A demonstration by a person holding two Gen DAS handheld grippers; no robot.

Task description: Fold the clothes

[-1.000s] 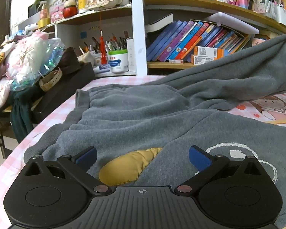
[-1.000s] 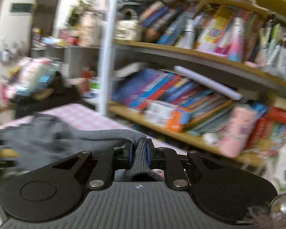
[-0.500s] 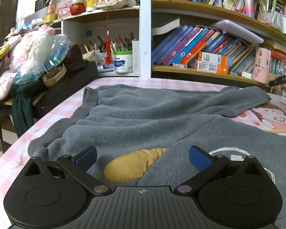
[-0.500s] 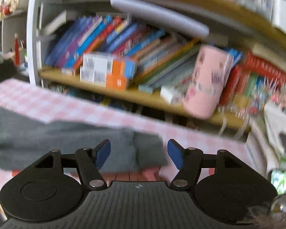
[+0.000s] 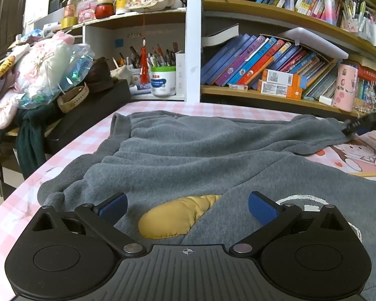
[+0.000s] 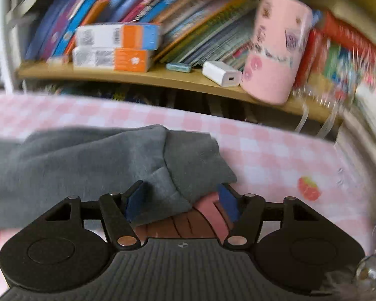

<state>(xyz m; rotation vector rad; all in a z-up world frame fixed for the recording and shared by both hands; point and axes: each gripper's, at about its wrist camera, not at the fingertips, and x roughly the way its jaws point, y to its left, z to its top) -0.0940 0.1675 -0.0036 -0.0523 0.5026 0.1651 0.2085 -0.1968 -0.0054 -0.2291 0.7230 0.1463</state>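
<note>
- Sweatshirt [image 5: 200, 155], grey fleece: spread over the pink checked tablecloth [image 5: 12, 213]; padded yellow patch [image 5: 178, 215] on the near part.
- Left gripper [image 5: 188, 207]: blue pads spread wide, holding nothing; the yellow patch lies between them at 12 o'clock.
- Sleeve end [image 6: 183, 160]: flat on the cloth, toward 2 o'clock in the left view.
- Right gripper [image 6: 181, 202]: jaws parted on either side of the sleeve end, not clamped.
- Bookshelf [image 5: 275, 95]: behind the table, 12 to 2 o'clock.
</note>
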